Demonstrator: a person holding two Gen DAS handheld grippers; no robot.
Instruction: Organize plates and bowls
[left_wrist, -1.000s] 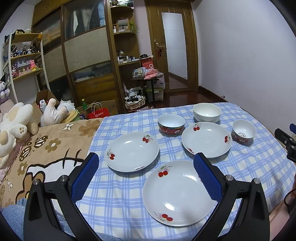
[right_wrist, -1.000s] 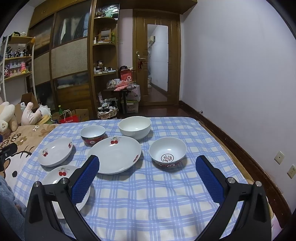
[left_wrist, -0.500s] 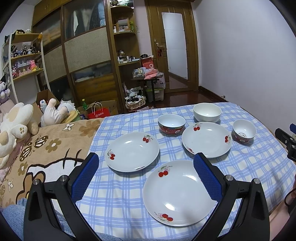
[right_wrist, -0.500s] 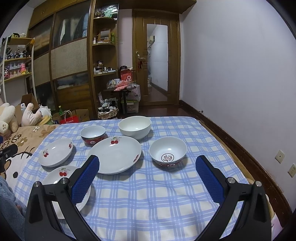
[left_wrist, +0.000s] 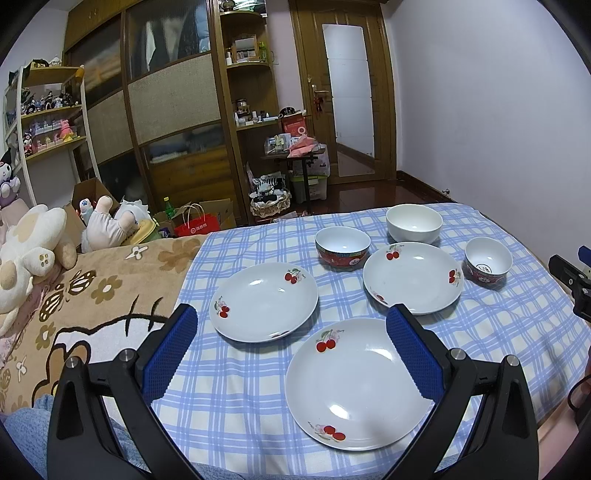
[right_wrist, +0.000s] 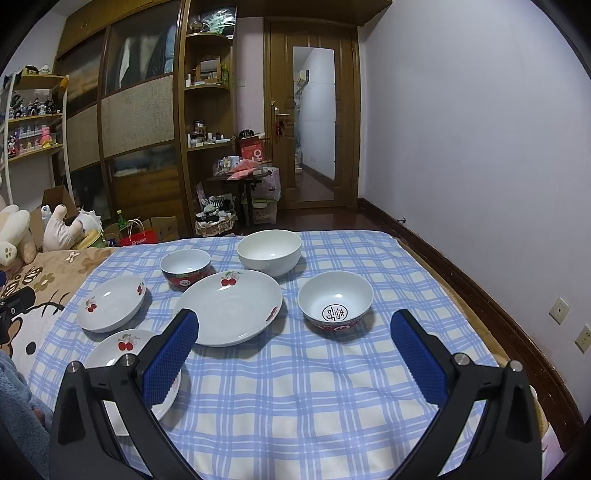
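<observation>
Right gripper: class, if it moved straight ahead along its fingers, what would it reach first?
Probably the small bowl with the black emblem inside, which sits ahead of the open right gripper, slightly right of centre; depth is uncertain.

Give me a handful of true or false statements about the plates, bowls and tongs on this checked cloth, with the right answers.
1. Three plates and three bowls lie on the checked cloth. True.
2. The plain white bowl is stacked inside another bowl. False: it stands alone at the far end.
3. Both the left tongs and the right tongs are open and hold nothing. True.
4. The bowl with the black mark inside sits on a plate. False: it sits on the cloth, beside the middle plate.
5. The plates carry cherry prints. True.
</observation>
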